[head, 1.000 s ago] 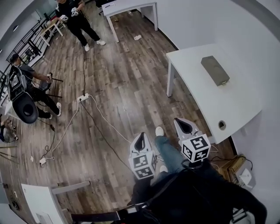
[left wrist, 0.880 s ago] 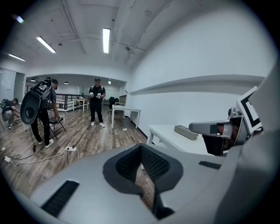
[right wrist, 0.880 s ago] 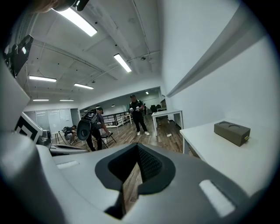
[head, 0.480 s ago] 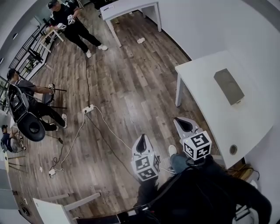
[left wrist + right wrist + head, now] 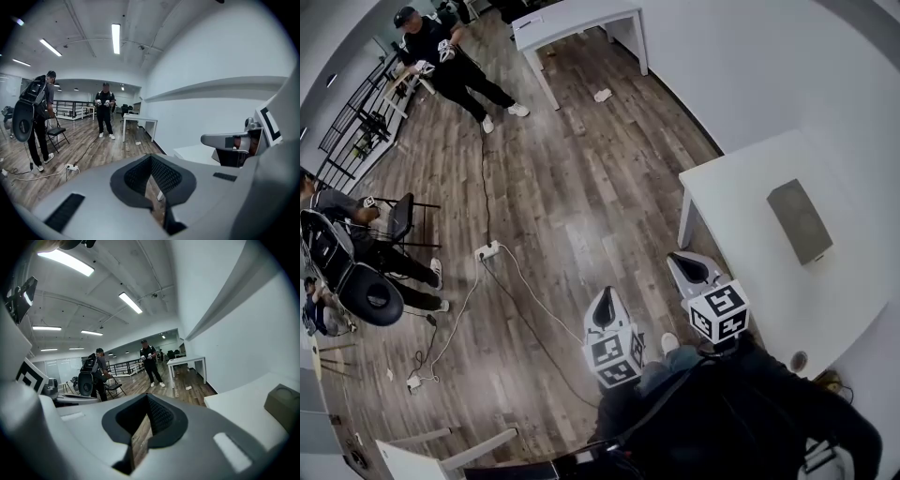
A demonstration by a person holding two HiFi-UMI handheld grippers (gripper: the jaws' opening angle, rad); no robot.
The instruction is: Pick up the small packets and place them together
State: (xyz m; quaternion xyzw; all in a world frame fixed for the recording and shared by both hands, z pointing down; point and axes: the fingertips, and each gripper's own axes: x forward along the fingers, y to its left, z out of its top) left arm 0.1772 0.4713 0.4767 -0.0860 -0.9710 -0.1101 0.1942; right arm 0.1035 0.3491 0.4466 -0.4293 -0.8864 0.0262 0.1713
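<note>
No small packets show in any view. My left gripper (image 5: 603, 306) hangs over the wooden floor, shut, with nothing between its jaws (image 5: 151, 159). My right gripper (image 5: 685, 266) is beside it, next to the corner of a white table (image 5: 741, 246), also shut and empty (image 5: 147, 401). A grey box (image 5: 801, 221) lies on that table, ahead and to the right of the right gripper, and appears in the right gripper view as a grey box (image 5: 283, 404) at the right edge. The left gripper view catches the right gripper (image 5: 233, 140) at its right.
A power strip (image 5: 486, 250) with long cables crosses the floor ahead. A person (image 5: 445, 58) stands far ahead by another white table (image 5: 572, 17). Someone sits by chairs (image 5: 370, 281) at the left. A white scrap (image 5: 602, 95) lies near the wall.
Both grippers have been carried forward across the floor, still shut. The white table with the grey box has slid down and right in the head view, and the people at the left have shifted.
</note>
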